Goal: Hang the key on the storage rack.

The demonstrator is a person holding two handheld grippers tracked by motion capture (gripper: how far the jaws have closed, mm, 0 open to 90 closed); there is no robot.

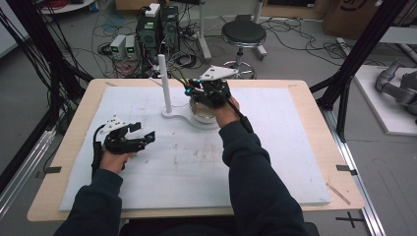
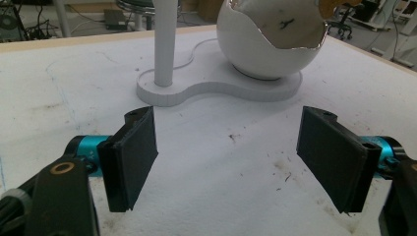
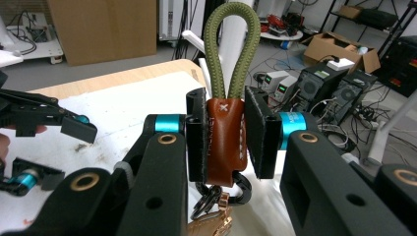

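Observation:
My right gripper [image 3: 225,132] is shut on the brown leather tab [image 3: 223,147] of a keychain. Its olive cord loop [image 3: 212,54] stands up above the jaws, and black rings and keys [image 3: 211,223] hang below. In the high view the right gripper [image 1: 191,89] hovers over a white bowl [image 1: 201,112], the cord loop [image 1: 176,74] pointing towards the white post [image 1: 164,83]. Post and bowl share a flat white base [image 1: 178,117]. My left gripper [image 1: 142,132] rests open on the mat, apart from the stand. From the left gripper [image 2: 228,157], the post [image 2: 164,44] and bowl [image 2: 265,54] lie ahead.
A white mat [image 1: 275,152] covers most of the wooden table [image 1: 319,98]. Behind the table stand a black stool [image 1: 243,33], computer towers [image 1: 158,28] and loose cables on the floor. Black frame poles [image 1: 361,54] rise at both sides.

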